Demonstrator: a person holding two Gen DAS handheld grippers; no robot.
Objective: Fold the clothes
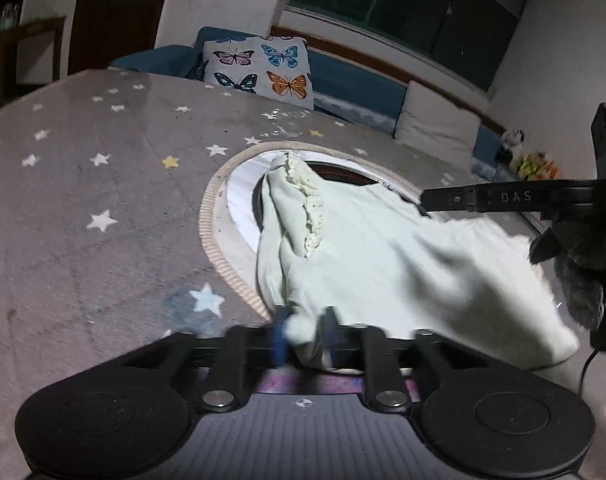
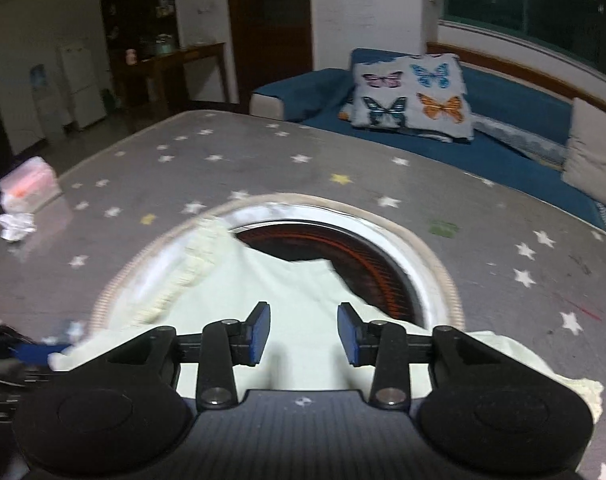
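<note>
A pale green garment (image 1: 383,264) with a frilled edge lies partly across a round, beige-rimmed opening (image 1: 211,240) in the grey star-patterned table cover (image 1: 83,184). My left gripper (image 1: 305,332) is shut on a bunched corner of the garment, with cloth pinched between its blue pads. In the right wrist view the garment (image 2: 295,292) spreads under my right gripper (image 2: 303,332), whose jaws stand open just above the cloth with nothing pressed between them. One black finger of the right gripper (image 1: 503,198) reaches in over the garment's far edge.
The opening shows a white inner ring and a dark red grille (image 2: 367,264). A tissue pack (image 2: 27,184) and crumpled paper (image 2: 15,226) sit at the table's left edge. Behind the table is a blue sofa (image 2: 503,120) with a butterfly cushion (image 2: 411,96).
</note>
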